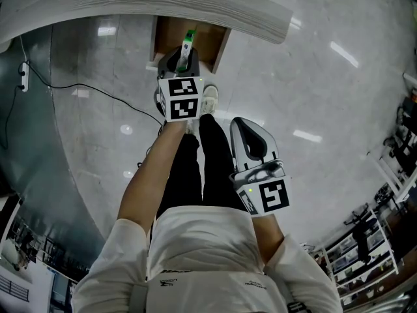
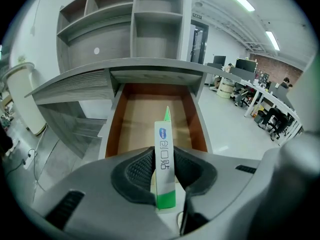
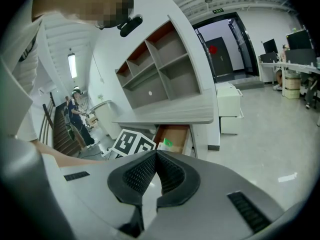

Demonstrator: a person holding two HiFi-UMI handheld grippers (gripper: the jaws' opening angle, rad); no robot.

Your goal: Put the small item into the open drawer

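Transfer nearly complete: left gripper (image 2: 164, 165) is clamped on the slim white-and-green cardboard box (image 2: 165, 146), upright above the front of the open brown wooden drawer (image 2: 113, 130). Box not yet inside; lowering and release remain. Right gripper (image 3: 156, 156) has jaws together, empty.

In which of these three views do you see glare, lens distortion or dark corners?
Head view: white light patches glare on the glossy floor, and the desk edge bends; left gripper view: the small box is sharp, the corners dark; right gripper view: the shelves lean and curve.
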